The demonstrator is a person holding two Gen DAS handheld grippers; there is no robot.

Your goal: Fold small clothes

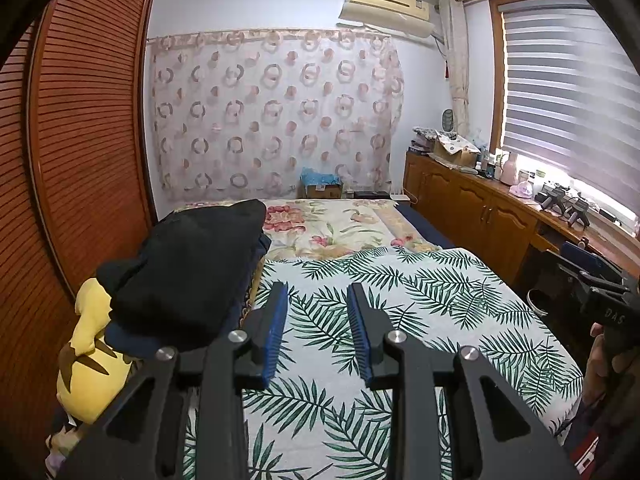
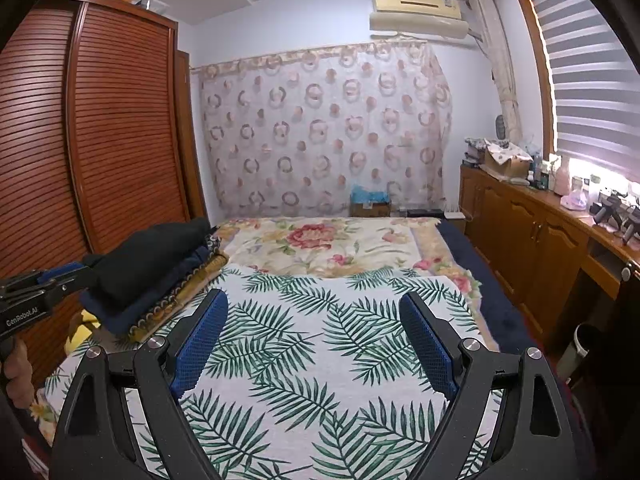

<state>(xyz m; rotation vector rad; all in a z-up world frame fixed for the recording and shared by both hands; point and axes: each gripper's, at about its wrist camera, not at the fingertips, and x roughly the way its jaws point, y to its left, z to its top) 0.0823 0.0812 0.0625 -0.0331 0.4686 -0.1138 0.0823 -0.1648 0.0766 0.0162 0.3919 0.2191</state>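
Above the leaf-print sheet, left gripper gapes narrowly, right gripper wide; both hold nothing. Folded clothes stacked left.

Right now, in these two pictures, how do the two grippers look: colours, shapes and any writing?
Both are black, with angular linkage arms and silver round pivot bolts. The left gripper and right gripper have blue ribbed finger pads. White lettering on the left body reads "GenRobot.AI".
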